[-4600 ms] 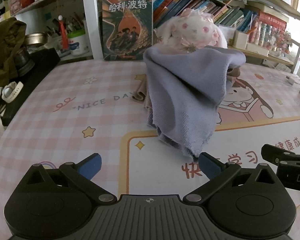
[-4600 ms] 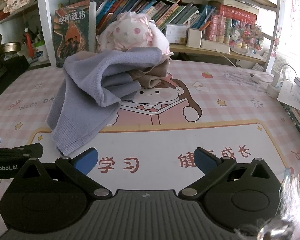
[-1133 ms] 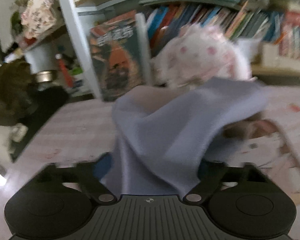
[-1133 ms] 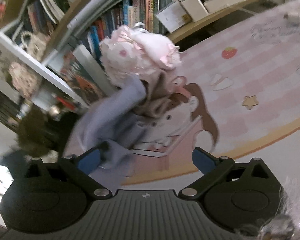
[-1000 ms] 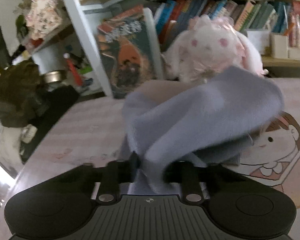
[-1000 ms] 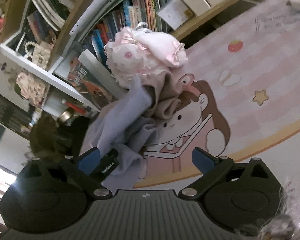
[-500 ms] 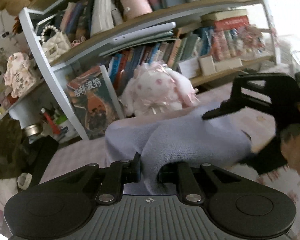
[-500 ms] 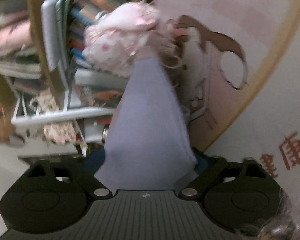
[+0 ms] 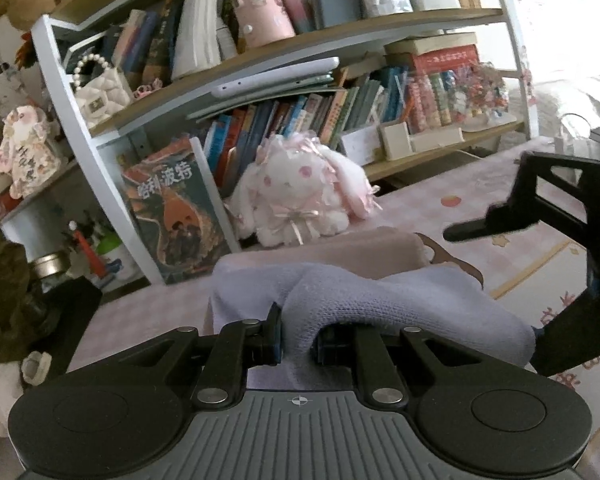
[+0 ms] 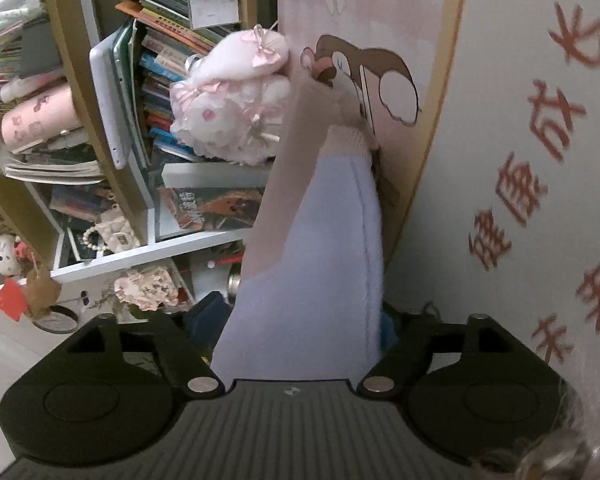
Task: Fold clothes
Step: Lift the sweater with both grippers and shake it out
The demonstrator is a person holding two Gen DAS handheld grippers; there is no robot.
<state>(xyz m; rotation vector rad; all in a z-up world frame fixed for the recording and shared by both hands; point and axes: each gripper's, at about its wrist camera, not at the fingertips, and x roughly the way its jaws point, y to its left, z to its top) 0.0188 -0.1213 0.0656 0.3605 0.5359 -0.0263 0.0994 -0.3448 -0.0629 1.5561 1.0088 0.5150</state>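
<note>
a soft lavender knitted garment [image 9: 384,300] is pinched by the left gripper [image 9: 298,340]; a ribbed fold lies between the right gripper [image 10: 300,320] fingers, whose closure cannot be told.

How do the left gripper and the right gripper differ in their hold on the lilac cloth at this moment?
The left gripper has its fingers drawn close and pinches a narrow bunch of the lilac cloth; the right gripper has its fingers set wider, with a broad band of cloth between them. The left camera sits level; the right one is rolled on its side. Both have cloth between their fingers.
</note>
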